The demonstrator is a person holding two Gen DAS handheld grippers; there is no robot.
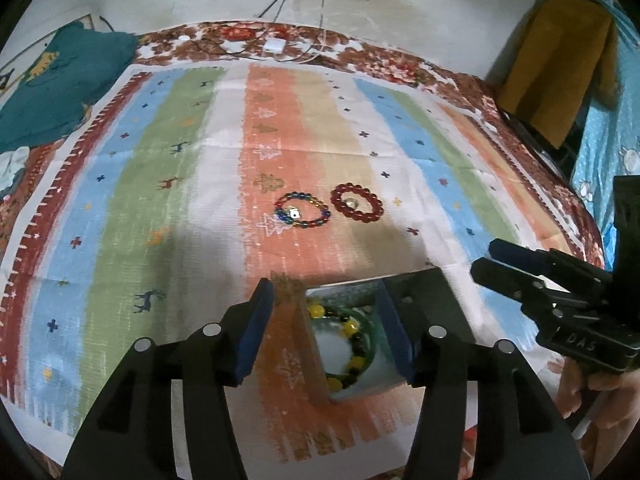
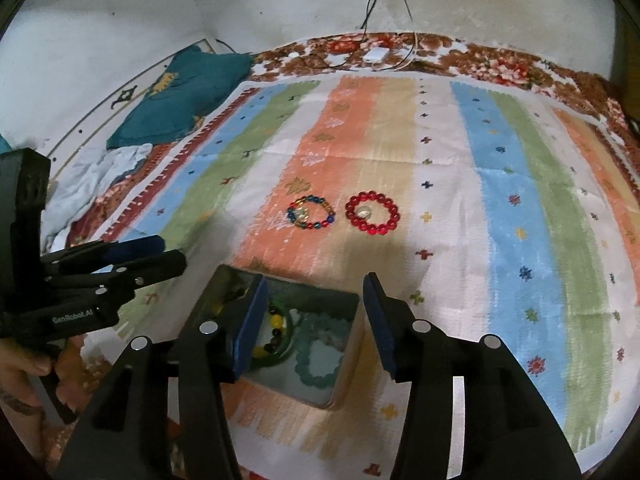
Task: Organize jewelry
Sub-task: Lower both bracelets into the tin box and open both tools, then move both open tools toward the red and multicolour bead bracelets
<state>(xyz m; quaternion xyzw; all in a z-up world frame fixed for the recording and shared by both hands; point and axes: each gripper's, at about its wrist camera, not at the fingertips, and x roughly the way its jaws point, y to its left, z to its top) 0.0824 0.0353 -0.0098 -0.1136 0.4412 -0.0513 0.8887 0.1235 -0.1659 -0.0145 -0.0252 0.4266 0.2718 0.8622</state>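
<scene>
A small open box (image 1: 370, 388) (image 2: 349, 368) sits on the striped cloth close below both grippers. It holds a yellow-and-dark bead bracelet (image 1: 352, 354) (image 2: 269, 340), a green bangle and a pale green bracelet (image 2: 320, 364). Farther out lie a multicoloured bead bracelet (image 1: 303, 210) (image 2: 311, 213) and a red bead bracelet (image 1: 357, 202) (image 2: 372, 213), side by side. My left gripper (image 1: 326, 328) is open and empty above the box. My right gripper (image 2: 314, 322) is open and empty above the box too. Each gripper shows at the edge of the other's view.
The striped cloth (image 1: 160, 184) (image 2: 520, 200) covers a floral bed. A teal cushion (image 1: 60, 80) (image 2: 180, 96) lies at the far left. A white charger and cables (image 1: 274, 45) (image 2: 376, 55) lie at the far edge by the wall. Yellow cloth (image 1: 556, 60) hangs at the right.
</scene>
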